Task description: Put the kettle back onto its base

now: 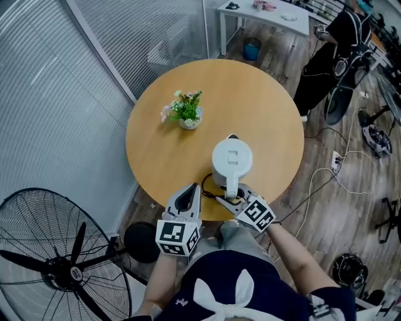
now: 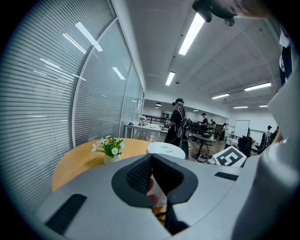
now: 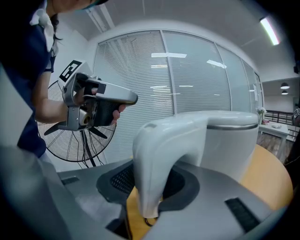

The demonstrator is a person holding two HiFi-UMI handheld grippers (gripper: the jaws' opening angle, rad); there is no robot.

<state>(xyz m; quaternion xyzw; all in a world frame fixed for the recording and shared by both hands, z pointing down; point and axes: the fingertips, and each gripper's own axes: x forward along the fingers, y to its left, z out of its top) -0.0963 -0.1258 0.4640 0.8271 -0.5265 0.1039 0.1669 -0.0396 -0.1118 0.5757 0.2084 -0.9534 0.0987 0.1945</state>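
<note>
A white electric kettle point(image 1: 232, 158) stands near the front edge of the round wooden table point(image 1: 263, 100), its handle point(image 1: 231, 186) pointing at me. My right gripper point(image 1: 234, 198) is shut on that handle point(image 3: 152, 159), one pad on each side of it, with the kettle body point(image 3: 232, 140) just beyond. A black cord point(image 1: 208, 182) loops beside the kettle; whatever lies under the kettle is hidden. My left gripper point(image 1: 188, 199) hovers at the table edge left of the kettle, shut and holding nothing point(image 2: 151, 174). The kettle lid point(image 2: 165, 149) shows ahead of it.
A small pot of flowers point(image 1: 187, 113) stands left of the table's middle. A floor fan point(image 1: 59, 263) is at my lower left, beside a glass wall with blinds. A white desk point(image 1: 263, 15), a standing person point(image 1: 335, 53) and floor cables point(image 1: 326, 175) lie beyond.
</note>
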